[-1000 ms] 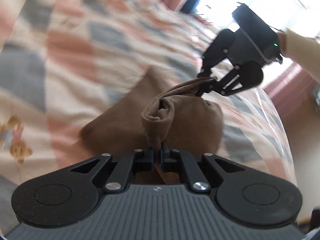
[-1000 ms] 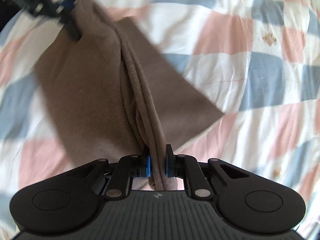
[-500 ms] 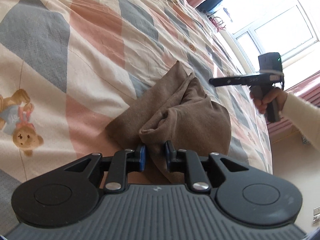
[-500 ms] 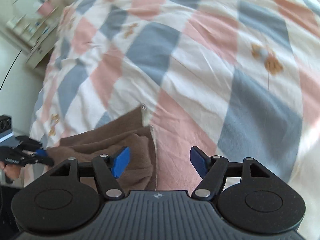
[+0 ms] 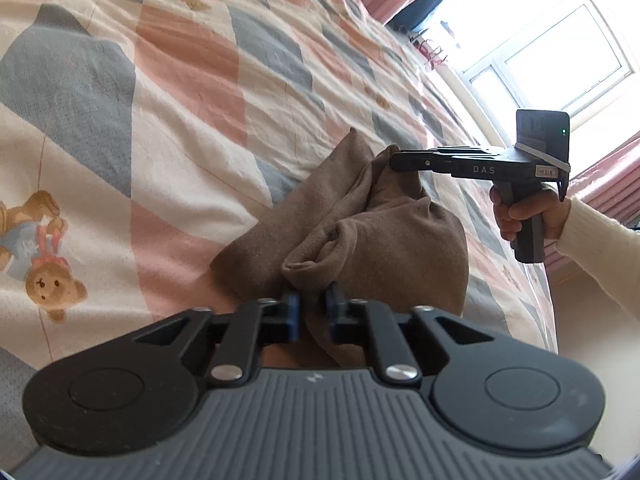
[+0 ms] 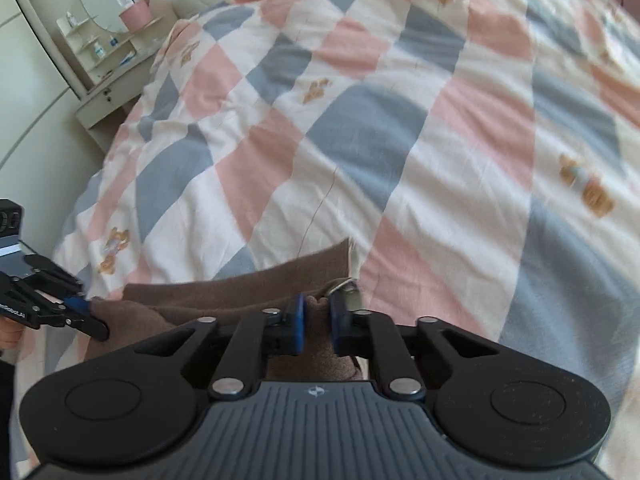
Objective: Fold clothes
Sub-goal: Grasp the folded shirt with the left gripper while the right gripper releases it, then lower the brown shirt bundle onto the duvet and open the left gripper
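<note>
Left gripper (image 5: pixel 310 312): clenched on a bunched edge of the brown garment (image 5: pixel 384 240); the cloth passes between the two blue-padded fingers (image 5: pixel 293 314). In the right wrist view the same gripper (image 6: pixel 94 326) sits at the garment's left end, tip touching the cloth.
Right gripper (image 6: pixel 317 322): closed on a fold of the brown garment (image 6: pixel 240 292); brown fabric fills the gap between its blue pads. In the left wrist view this gripper (image 5: pixel 394 162) reaches the garment's far upper corner, seen side-on with its tip against the cloth.
Right hand (image 5: pixel 524 216): wrapped around the right gripper's handle, with a cream sleeve (image 5: pixel 600 240) at the wrist.
Brown garment: lies on the bed quilt (image 5: pixel 180 92), loosely folded and humped up between the two grippers; one flat layer rests on the quilt beneath the raised folds.
Bed quilt: checked in pink, grey-blue and cream, with a teddy bear print (image 5: pixel 44 256) left of the garment.
Window (image 5: pixel 552 56): beyond the garment, bright, with pink curtains (image 5: pixel 608 184) beside it.
Shelf unit with round mirror (image 6: pixel 108 24): beyond the quilt's far edge from the garment, against the wall.
</note>
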`<state>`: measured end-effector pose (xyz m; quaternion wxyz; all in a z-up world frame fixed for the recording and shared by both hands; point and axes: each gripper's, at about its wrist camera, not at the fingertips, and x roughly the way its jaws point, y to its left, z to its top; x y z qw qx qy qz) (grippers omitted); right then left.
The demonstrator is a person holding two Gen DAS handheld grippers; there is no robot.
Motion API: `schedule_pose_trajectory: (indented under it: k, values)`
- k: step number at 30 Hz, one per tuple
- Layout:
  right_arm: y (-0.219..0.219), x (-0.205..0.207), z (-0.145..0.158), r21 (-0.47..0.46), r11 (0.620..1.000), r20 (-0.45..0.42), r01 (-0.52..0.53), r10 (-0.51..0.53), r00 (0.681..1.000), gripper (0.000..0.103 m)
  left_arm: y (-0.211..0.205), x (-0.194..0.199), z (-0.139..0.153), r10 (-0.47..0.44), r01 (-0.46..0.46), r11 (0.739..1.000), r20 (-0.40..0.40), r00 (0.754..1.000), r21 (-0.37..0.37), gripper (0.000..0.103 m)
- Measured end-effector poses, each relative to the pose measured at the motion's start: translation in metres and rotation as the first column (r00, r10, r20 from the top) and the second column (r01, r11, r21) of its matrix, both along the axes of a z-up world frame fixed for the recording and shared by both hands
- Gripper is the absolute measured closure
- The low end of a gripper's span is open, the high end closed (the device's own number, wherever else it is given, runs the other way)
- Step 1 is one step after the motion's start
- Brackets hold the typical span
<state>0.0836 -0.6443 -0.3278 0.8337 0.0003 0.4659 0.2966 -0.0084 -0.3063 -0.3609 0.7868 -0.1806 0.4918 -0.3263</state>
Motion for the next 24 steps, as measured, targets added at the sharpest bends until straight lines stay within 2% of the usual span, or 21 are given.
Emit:
schedule_pose_trajectory:
  k: [5, 8, 12, 15, 16, 17, 18, 21, 23, 24]
  values:
    - [0.015, 0.009, 0.013, 0.011, 1.0, 0.083, 0.029, -0.03, 0.996, 0.094, 0.006, -0.004, 0.012, 0.058, -0.059, 0.998, 0.092, 0.994, 0.009, 0.1]
    - [0.026, 0.02, 0.002, -0.032, 0.998, 0.077, 0.053, -0.051, 0.996, 0.094, 0.011, 0.003, 0.005, 0.098, -0.1, 0.995, 0.08, 0.992, 0.023, 0.1]
    - [0.038, 0.033, -0.029, -0.146, 0.985, 0.02, 0.088, -0.086, 0.996, 0.095, 0.003, 0.007, -0.014, 0.082, -0.088, 0.992, 0.066, 0.994, 0.091, 0.099]
    - [0.038, 0.037, -0.036, -0.149, 0.975, 0.011, 0.164, -0.164, 0.986, 0.089, 0.003, 0.009, -0.021, 0.086, -0.091, 0.99, 0.045, 0.995, 0.11, 0.095]
    - [0.035, 0.035, -0.028, -0.142, 0.967, 0.036, 0.211, -0.208, 0.977, 0.076, 0.006, 0.01, -0.017, 0.089, -0.094, 0.99, 0.043, 0.995, 0.109, 0.094]
    - [0.029, 0.029, -0.018, -0.139, 0.952, 0.079, 0.273, -0.264, 0.961, 0.052, 0.009, 0.011, -0.013, 0.092, -0.096, 0.989, 0.042, 0.995, 0.109, 0.091]
    - [0.024, 0.023, -0.008, -0.134, 0.933, 0.12, 0.334, -0.319, 0.94, 0.047, 0.012, 0.012, -0.009, 0.097, -0.101, 0.989, 0.042, 0.994, 0.111, 0.09]
    - [-0.001, -0.013, 0.024, -0.025, 0.884, 0.169, 0.466, -0.456, 0.874, 0.048, 0.022, 0.012, 0.011, 0.125, -0.134, 0.982, 0.077, 0.989, 0.132, 0.09]
    - [-0.01, -0.05, 0.038, 0.046, 0.857, 0.188, 0.513, -0.511, 0.838, 0.048, 0.025, 0.005, 0.029, 0.118, -0.138, 0.981, 0.15, 0.982, 0.133, 0.093]
    - [-0.011, -0.069, 0.042, 0.065, 0.851, 0.189, 0.521, -0.523, 0.831, 0.048, 0.025, 0.002, 0.038, 0.11, -0.136, 0.982, 0.187, 0.976, 0.134, 0.093]
